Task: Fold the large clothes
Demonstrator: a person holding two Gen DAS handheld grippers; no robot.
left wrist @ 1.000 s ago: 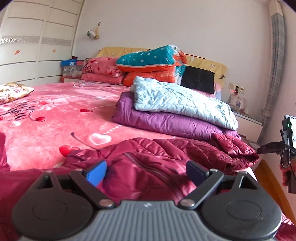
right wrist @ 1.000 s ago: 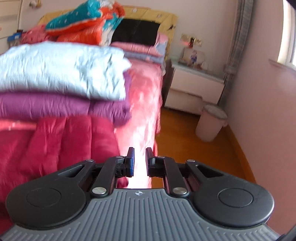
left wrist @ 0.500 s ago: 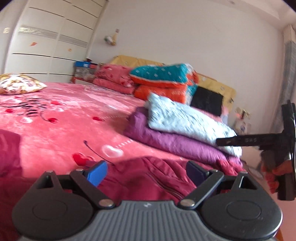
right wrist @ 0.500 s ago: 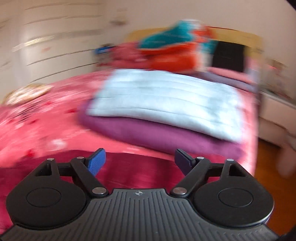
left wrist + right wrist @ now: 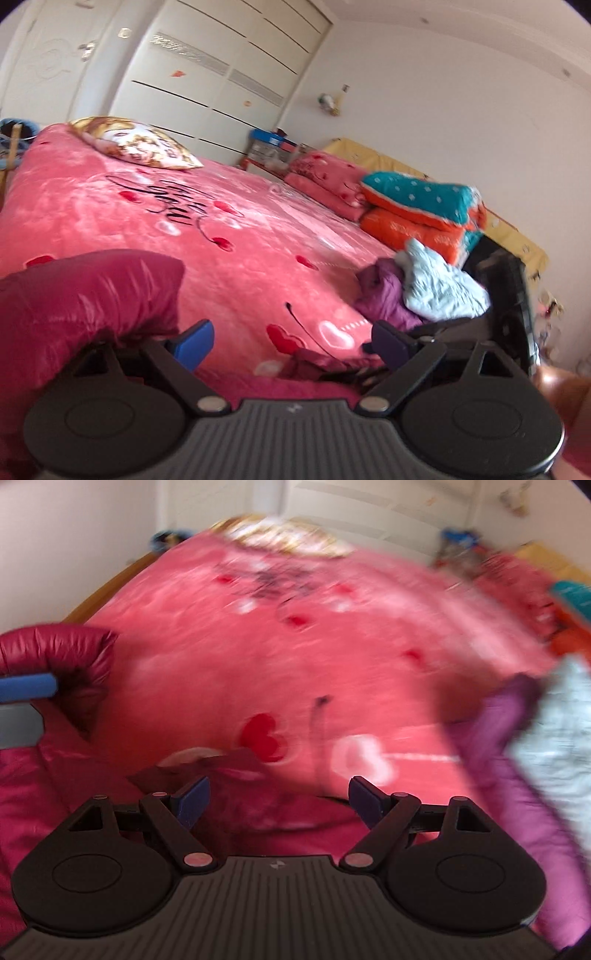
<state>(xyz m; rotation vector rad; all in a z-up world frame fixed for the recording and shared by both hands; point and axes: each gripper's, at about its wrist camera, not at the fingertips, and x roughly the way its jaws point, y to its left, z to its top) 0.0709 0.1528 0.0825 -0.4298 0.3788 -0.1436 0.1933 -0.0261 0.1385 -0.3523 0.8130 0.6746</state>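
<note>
Both your left gripper (image 5: 291, 341) and right gripper (image 5: 279, 799) have fingers spread wide, empty, poised to pinch the red jacket (image 5: 85, 295) on the bed (image 5: 240, 240).

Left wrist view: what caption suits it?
Open left gripper hovering over a crimson puffer jacket on a pink bed.

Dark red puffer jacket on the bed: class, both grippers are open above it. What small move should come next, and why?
Probably lower the right gripper onto the jacket edge just below its fingers and close. Both it and the left gripper stand open and empty, the dark red jacket lies crumpled and unfolded on the pink bedspread, and two folded coats are already stacked aside.
</note>
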